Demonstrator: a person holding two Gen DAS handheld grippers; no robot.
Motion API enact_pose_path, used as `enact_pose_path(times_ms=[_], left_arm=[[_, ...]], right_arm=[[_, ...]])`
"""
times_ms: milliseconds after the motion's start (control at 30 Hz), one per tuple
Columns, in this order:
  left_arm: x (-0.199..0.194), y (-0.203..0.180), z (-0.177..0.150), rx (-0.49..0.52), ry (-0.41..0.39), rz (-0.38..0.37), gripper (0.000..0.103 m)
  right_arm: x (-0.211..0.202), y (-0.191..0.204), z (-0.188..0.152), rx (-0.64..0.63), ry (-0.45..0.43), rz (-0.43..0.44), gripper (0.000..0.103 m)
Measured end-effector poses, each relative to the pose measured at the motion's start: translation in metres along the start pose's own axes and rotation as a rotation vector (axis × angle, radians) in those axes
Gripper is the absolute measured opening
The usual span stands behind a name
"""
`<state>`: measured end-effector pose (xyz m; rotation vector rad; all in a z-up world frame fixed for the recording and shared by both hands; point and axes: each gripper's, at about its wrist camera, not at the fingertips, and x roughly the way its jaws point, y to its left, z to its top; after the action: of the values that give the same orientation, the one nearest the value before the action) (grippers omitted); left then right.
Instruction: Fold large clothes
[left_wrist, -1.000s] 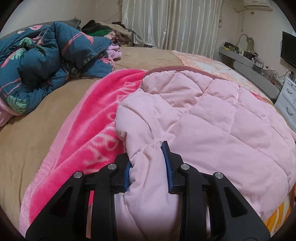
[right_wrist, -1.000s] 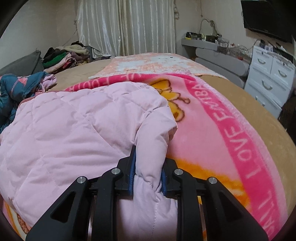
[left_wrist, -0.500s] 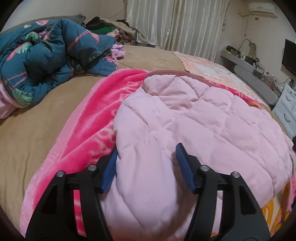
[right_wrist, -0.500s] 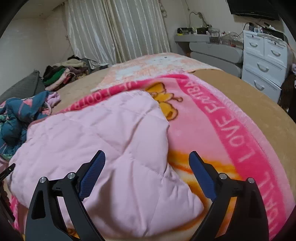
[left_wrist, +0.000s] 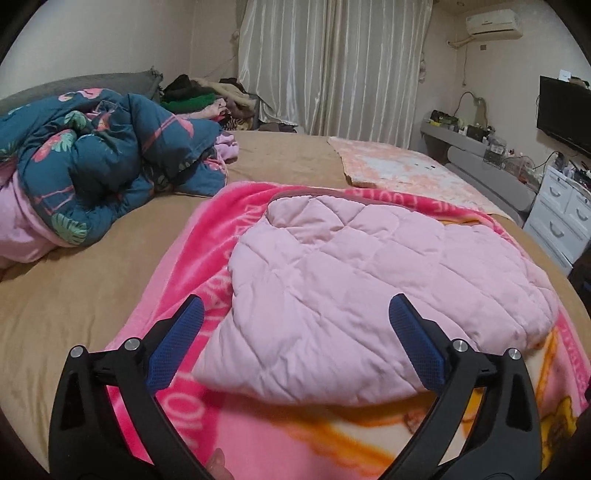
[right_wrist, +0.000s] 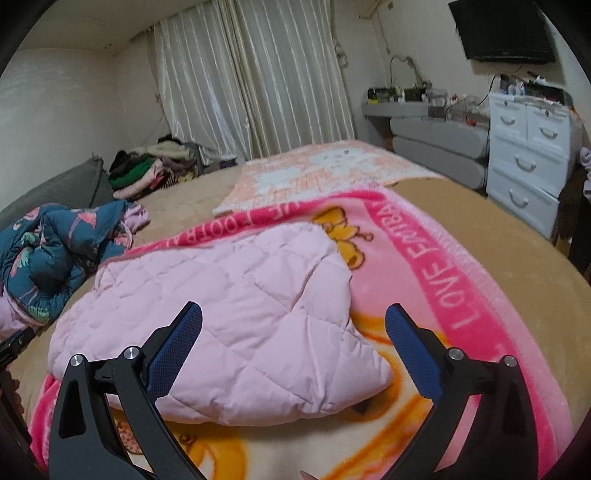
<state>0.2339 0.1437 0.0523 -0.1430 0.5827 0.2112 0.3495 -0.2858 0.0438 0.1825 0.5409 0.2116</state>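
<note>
A pale pink quilted jacket (left_wrist: 362, 280) lies folded on a bright pink cartoon blanket (left_wrist: 207, 236) spread over the bed. It also shows in the right wrist view (right_wrist: 236, 325), on the same blanket (right_wrist: 436, 280). My left gripper (left_wrist: 295, 339) is open and empty, held above the jacket's near left edge. My right gripper (right_wrist: 293, 341) is open and empty, held above the jacket's near right corner. Neither gripper touches the jacket.
A crumpled teal floral duvet (left_wrist: 85, 162) lies at the left of the tan bed (left_wrist: 74, 295). A pile of clothes (left_wrist: 207, 99) sits by the curtain. A peach blanket (left_wrist: 399, 170) lies at the far side. White drawers (right_wrist: 528, 162) stand at the right.
Both grippers let go of the pink jacket, opened wide and pulled back and up. The jacket now rests flat on the blanket.
</note>
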Motion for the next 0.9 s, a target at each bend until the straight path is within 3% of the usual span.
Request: enact_pose_path(times_ms=[333, 567, 900], left_arm=[[-0.034, -0.004, -0.017, -0.008, -0.014, -0.016, 0.094], [-0.044, -0.003, -0.036, -0.026, 0.007, -0.03, 0.094], [-0.027, 0.0, -0.073, -0.113, 0.114, -0.099, 0.094]], right_arm=[[-0.052, 0.004, -0.01, 0.027, -0.069, 0.01, 0.099], [-0.059, -0.002, -0.032, 0.094, -0.036, -0.014, 0.099], [-0.052, -0.01, -0.062, 0.198, 0.041, 0.021, 0.099]])
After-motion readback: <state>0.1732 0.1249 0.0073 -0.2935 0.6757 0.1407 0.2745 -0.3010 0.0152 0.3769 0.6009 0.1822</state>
